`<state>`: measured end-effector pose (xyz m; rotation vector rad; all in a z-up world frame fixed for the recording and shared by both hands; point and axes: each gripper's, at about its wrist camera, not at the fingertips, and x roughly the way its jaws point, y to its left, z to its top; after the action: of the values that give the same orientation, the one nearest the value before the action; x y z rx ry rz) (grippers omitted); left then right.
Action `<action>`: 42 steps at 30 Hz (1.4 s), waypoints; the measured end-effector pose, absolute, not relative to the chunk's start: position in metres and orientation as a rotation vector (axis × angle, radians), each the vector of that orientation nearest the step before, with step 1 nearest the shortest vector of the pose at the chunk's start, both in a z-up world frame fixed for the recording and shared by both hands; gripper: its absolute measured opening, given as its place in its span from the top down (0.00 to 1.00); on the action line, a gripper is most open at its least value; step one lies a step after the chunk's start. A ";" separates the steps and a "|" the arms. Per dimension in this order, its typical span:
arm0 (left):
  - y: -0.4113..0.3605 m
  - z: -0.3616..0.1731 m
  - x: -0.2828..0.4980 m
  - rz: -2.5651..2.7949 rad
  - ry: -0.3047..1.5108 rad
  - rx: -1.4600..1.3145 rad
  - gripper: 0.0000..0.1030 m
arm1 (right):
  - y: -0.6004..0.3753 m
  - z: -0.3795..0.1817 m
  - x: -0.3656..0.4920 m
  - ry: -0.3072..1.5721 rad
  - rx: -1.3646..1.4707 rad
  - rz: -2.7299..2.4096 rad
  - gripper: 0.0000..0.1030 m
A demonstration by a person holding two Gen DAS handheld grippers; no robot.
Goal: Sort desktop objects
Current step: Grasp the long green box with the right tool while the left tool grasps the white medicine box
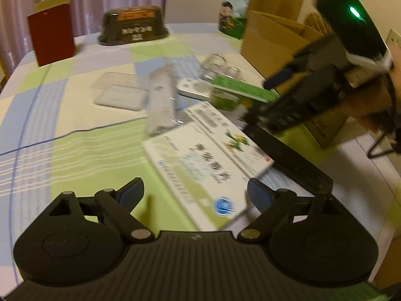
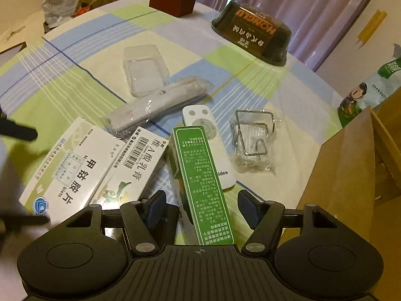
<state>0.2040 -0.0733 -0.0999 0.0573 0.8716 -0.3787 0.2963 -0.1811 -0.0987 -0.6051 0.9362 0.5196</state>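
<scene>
Left tool (image 1: 195,195) is hovering low over the counter (image 2: 75,80) with its jaws spread wide, pinching nothing; the near corner of the large white-and-green medicine box (image 1: 200,173) is lying between and just ahead of its fingertips. Far ahead to the left of this tool a dark red box (image 1: 51,35) is standing upright, and a dark lidded food container (image 1: 132,25) is sitting further right near the far edge. Ahead at mid distance a clear plastic tray (image 1: 117,91) is lying flat, with a bagged white remote (image 1: 161,100) just to its right. Left wrist view is blurring, so fine print is not readable there. Right tool (image 2: 201,207) is sitting with its jaws spread around the near end of the upright-edged green carton (image 2: 200,175); whether the pads are touching the carton, cannot tell, a gap is showing on the right side. To the left of this tool the large medicine box (image 2: 70,170) and a smaller barcoded medicine box (image 2: 135,163) are lying side by side, touching. Directly ahead, a white round-buttoned remote (image 2: 208,135) is lying partly under the green carton. Ahead to the right a bagged wire bracket (image 2: 253,138) is resting apart from the remote. At far right an open cardboard box (image 2: 351,175) is standing beside the counter edge.
</scene>
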 end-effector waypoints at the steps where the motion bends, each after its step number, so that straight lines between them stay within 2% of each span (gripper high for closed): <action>1: -0.079 -0.102 0.204 -0.378 0.877 0.067 0.14 | -0.181 -0.100 0.298 0.943 -0.608 0.518 0.56; 4: -0.093 -0.110 0.206 -0.380 0.889 0.091 0.10 | -0.183 -0.101 0.303 0.957 -0.598 0.516 0.61; 9: -0.098 -0.116 0.205 -0.352 0.893 0.166 0.10 | -0.187 -0.096 0.303 0.965 -0.548 0.508 0.67; 17: -0.046 -0.111 0.209 -0.217 0.896 0.140 0.10 | -0.191 -0.094 0.294 0.964 -0.504 0.490 0.68; 21: -0.045 -0.109 0.219 -0.247 0.902 0.166 0.10 | -0.190 -0.095 0.295 0.963 -0.512 0.488 0.67; 24: -0.055 -0.112 0.229 -0.270 0.922 0.211 0.14 | -0.188 -0.096 0.298 0.961 -0.534 0.493 0.67; 28: -0.063 -0.115 0.237 -0.287 0.959 0.234 0.26 | -0.184 -0.098 0.302 0.966 -0.562 0.499 0.64; 42: -0.062 -0.114 0.239 -0.332 0.974 0.257 0.34 | -0.176 -0.108 0.319 1.020 -0.572 0.518 0.64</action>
<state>0.2386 -0.0623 -0.1143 0.2568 0.9739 -0.3324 0.3189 -0.1756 -0.1078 -0.5718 1.0197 0.5184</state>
